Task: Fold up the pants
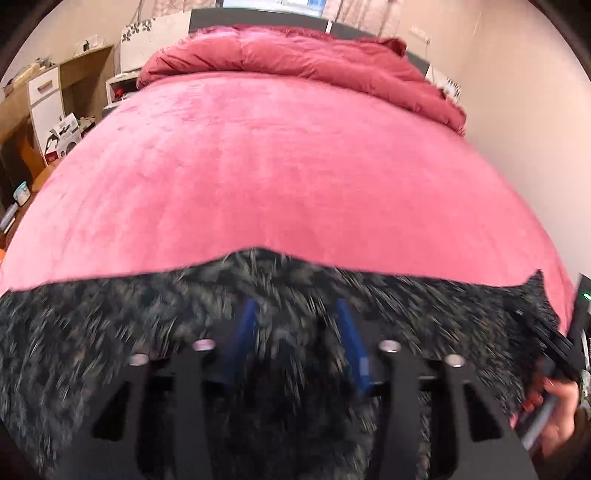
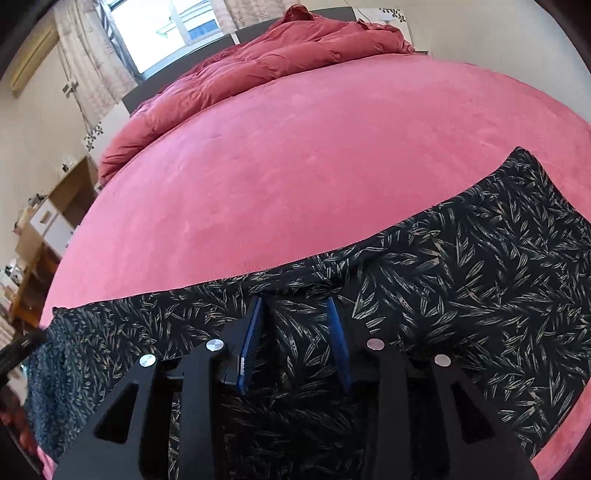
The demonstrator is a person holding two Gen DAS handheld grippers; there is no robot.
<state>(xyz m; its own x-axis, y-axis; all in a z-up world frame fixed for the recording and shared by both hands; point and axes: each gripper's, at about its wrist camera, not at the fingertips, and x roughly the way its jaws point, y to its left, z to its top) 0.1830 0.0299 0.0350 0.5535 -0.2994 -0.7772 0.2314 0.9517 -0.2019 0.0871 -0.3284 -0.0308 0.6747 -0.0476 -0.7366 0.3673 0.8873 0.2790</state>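
Black pants with a pale leaf print (image 2: pixel 461 266) lie spread across the near edge of a pink bed (image 2: pixel 314 166). In the left wrist view the pants (image 1: pixel 110 332) are blurred by motion. My left gripper (image 1: pixel 297 310) is open, its blue pads over the fabric with cloth between them. My right gripper (image 2: pixel 295 306) is open, its blue fingers resting on the pants near a fold line in the cloth. The right gripper and the hand holding it (image 1: pixel 554 402) show at the right edge of the left wrist view.
A rumpled red duvet (image 1: pixel 295 51) lies piled at the head of the bed. Wooden shelves and boxes (image 1: pixel 48 110) stand to the left of the bed. A window (image 2: pixel 170 29) is behind the headboard. A wall (image 1: pixel 524 129) runs along the bed's right side.
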